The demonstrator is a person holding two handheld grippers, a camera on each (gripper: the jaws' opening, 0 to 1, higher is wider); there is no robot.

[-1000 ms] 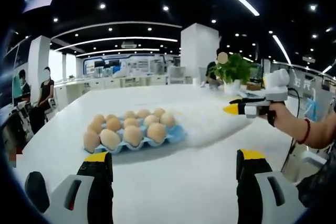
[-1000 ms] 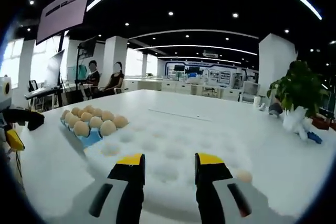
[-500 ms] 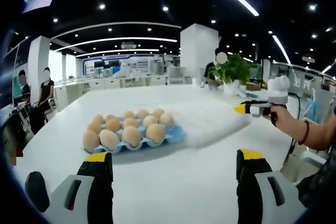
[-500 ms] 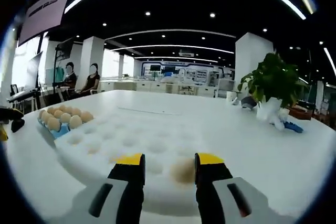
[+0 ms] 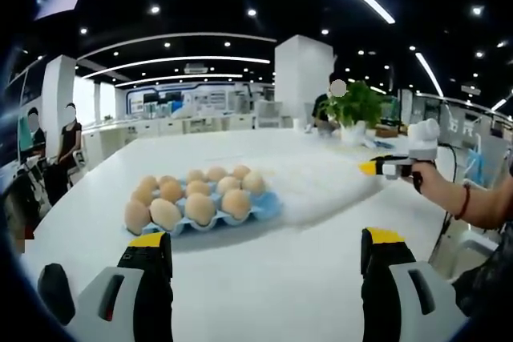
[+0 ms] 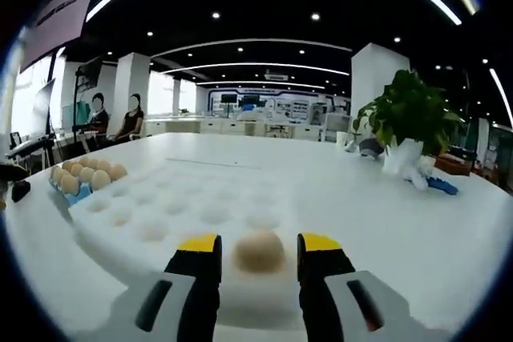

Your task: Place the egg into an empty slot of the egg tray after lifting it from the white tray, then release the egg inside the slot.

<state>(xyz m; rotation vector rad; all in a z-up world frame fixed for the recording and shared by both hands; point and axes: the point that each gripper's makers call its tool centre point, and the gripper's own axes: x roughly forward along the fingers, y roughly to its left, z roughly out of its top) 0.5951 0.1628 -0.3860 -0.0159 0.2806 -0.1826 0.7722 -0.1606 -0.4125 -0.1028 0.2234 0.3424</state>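
Reaching stage: the pick-up is judged to be in hand; the egg (image 6: 258, 251) has not been lifted from the white tray (image 6: 176, 214).
Egg location: a single tan egg is seen in a dimple at the near edge of the white tray, framed between the yellow-tipped jaws in the right gripper view.
Right gripper (image 6: 258, 255): jaws are set apart, one on each side of the egg; whether either pad touches the shell cannot be told, and no grip is evident.
Left gripper (image 5: 264, 255): jaws are spread wide with nothing between them, held low over the white table (image 5: 264, 294), well short of the egg tray (image 5: 268, 204).
Egg tray: a blue tray is seen on the table just beside the white tray, with brown eggs in its visible rows; an empty slot cannot be made out from either view.
Bystanders: two people (image 6: 116, 118) are noted seated well behind the table.
Next move (judgement): the right jaws would need to be closed gently on the egg, the egg raised clear of its dimple, then carried across to the blue tray.
Risk: excess squeeze could crack the shell.
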